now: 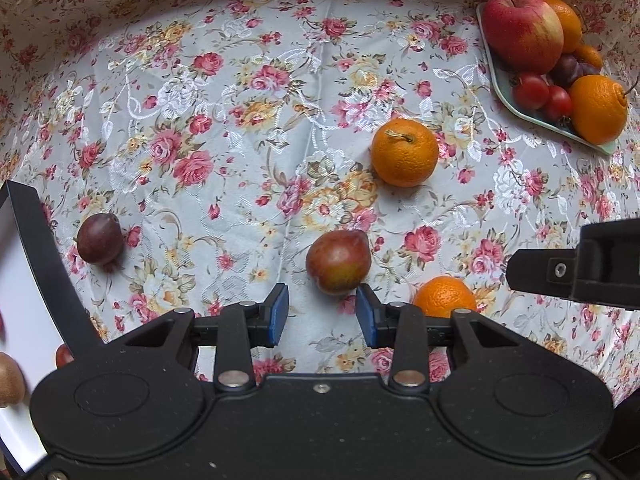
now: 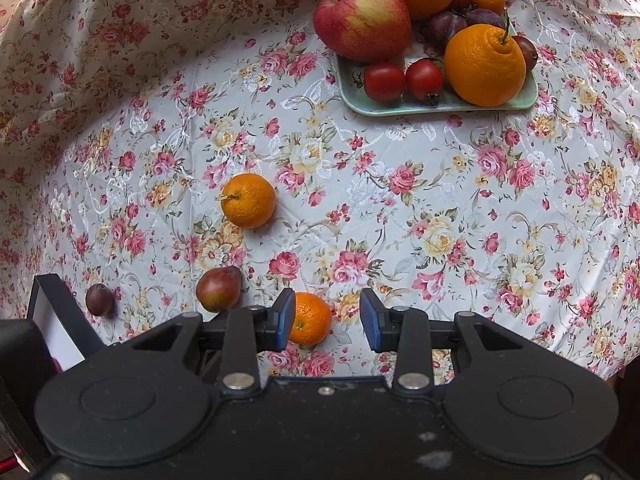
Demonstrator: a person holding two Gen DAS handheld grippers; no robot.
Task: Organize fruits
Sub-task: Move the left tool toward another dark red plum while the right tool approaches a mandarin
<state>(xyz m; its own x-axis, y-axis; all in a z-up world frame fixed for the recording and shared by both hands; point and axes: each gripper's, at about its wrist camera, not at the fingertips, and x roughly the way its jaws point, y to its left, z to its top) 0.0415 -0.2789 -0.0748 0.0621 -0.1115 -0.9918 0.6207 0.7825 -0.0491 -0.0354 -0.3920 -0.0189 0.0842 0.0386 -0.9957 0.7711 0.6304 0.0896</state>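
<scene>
Over the floral worktop (image 1: pixel 240 120) your left tongs (image 1: pixel 322 312) hang part-open and empty, with the reddish pear (image 1: pixel 339 261) just ahead, almost against the right pad. Your right tongs (image 2: pixel 328 318) are spread too, gripping nothing, small orange (image 2: pixel 310 318) beside the left pad. No readable writing anywhere, and the green tray (image 2: pixel 440 106) sits well apart.

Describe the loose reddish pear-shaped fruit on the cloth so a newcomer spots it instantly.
Start at the pale green tray piled with fruit on the flowered tablecloth, then come toward the grippers past the stemmed orange mandarin. The reddish pear-shaped fruit lies next. Unlike the small round dark purple plum and the small orange mandarin flanking it, it tapers and blends red with green.
</scene>
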